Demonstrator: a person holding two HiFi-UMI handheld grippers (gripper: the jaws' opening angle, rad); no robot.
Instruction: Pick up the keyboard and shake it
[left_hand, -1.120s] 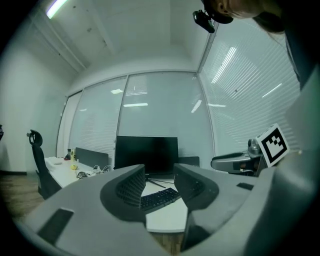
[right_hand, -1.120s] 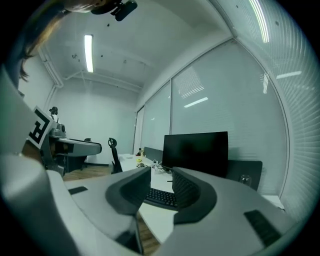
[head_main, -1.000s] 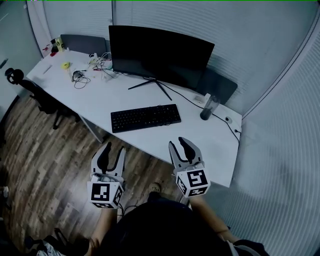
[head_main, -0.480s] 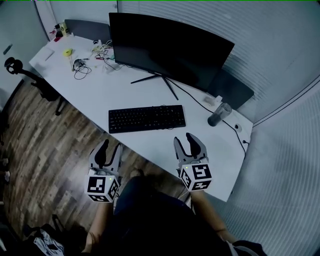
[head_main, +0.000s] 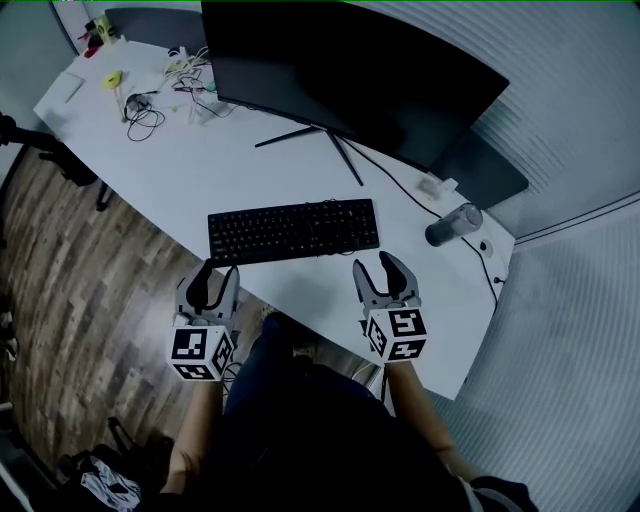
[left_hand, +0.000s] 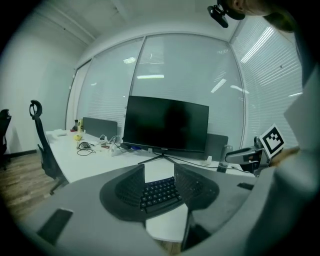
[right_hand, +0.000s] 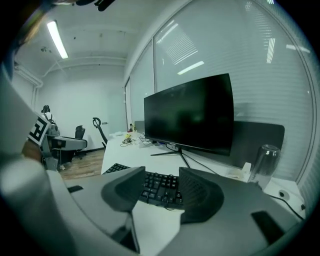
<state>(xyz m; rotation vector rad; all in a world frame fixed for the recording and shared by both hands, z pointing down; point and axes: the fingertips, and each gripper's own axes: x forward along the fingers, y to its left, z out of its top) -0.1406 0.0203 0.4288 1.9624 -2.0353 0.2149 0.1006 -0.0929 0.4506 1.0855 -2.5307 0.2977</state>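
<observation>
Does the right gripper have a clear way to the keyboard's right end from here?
Probably yes. The right gripper hovers just short of the keyboard, jaws opening and empty; only bare desk lies between, and the tumbler stands off to the right.

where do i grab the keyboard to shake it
Take the keyboard by its two short ends, coming in from each side: it is long, thin and flat on the desk, both ends clear. A single middle grip may tip it.
</observation>
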